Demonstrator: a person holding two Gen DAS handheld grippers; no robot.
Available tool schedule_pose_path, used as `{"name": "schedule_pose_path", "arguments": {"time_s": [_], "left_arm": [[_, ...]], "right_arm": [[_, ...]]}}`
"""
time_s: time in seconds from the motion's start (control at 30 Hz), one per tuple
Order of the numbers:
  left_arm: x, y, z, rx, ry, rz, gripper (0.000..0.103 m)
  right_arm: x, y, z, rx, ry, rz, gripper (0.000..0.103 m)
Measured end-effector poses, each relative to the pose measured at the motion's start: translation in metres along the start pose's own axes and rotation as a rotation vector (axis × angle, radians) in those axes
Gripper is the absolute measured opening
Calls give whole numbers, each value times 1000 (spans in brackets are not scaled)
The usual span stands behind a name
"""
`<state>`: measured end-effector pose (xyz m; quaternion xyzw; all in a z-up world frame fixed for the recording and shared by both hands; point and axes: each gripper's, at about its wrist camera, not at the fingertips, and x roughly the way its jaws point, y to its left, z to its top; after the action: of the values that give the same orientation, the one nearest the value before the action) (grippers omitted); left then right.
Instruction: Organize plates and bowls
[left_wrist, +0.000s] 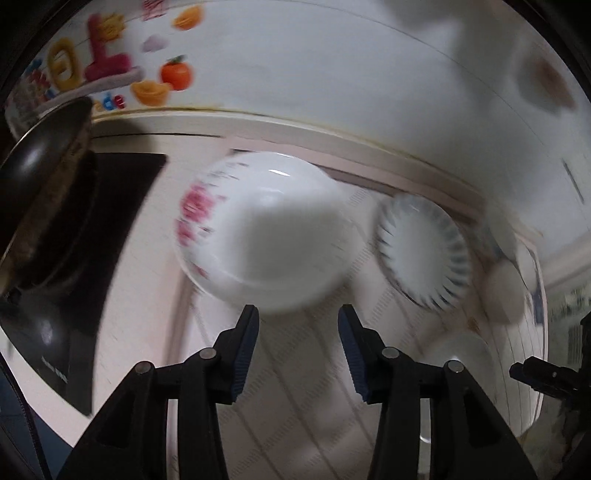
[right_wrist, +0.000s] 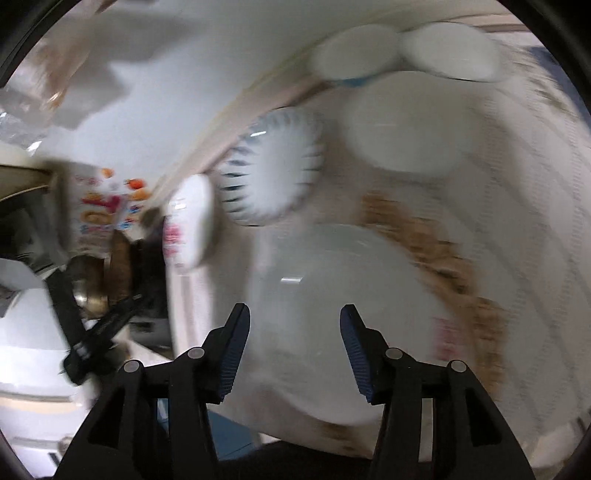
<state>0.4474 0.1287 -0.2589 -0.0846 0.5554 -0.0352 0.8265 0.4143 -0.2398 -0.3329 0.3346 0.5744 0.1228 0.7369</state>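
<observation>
Both views are blurred by motion. In the left wrist view my left gripper (left_wrist: 297, 314) is open and empty, just short of a white bowl with pink flowers (left_wrist: 266, 232). A white bowl with dark blue rim strokes (left_wrist: 424, 251) lies to its right, and more white dishes (left_wrist: 504, 295) beyond. In the right wrist view my right gripper (right_wrist: 291, 314) is open and empty over a large white plate (right_wrist: 332, 317). The blue-stroked bowl (right_wrist: 269, 166), the pink-flowered bowl (right_wrist: 188, 221), a plain white plate (right_wrist: 406, 122) and two small bowls (right_wrist: 354, 51) lie farther off.
A black stove top (left_wrist: 92, 240) with a dark metal pan (left_wrist: 40, 166) is at the left. A white tiled wall with colourful stickers (left_wrist: 110, 62) runs behind the counter. A brown patterned patch (right_wrist: 443, 266) shows on the striped counter cover. The other gripper (left_wrist: 546, 376) shows at the right edge.
</observation>
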Motion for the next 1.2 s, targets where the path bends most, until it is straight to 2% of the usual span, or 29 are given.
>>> {"name": "schedule_pose_path", "arguments": {"time_s": [0.1,0.27,0.5,0.57,0.67,0.73,0.8,0.97,1.2], "left_arm": [[18,36,24,-39,8,32,42],[44,76,43,-102,33,50,42],[79,100,52,-136,93,70,42],[88,102,53,-143,111,62,42],[98,101,56,-148,127,30,42],[102,100,56,-147,123,22,32],[103,99,54,-143,112,40,30],[99,100,49,-157,99,46,25],[91,99,49,-155,100,51,25]], "right_arm": [[42,46,26,-32,15,35,54],[119,110,86,-120,42,18,54],[206,147,156,-204,119,-72,54],[223,150,165,-226,134,-96,53],[249,150,174,-249,174,-131,38],[261,146,175,-255,206,-150,24],[267,142,174,-259,222,-153,17],[269,139,172,-263,214,-151,16],[267,140,168,-275,229,-155,17]]}}
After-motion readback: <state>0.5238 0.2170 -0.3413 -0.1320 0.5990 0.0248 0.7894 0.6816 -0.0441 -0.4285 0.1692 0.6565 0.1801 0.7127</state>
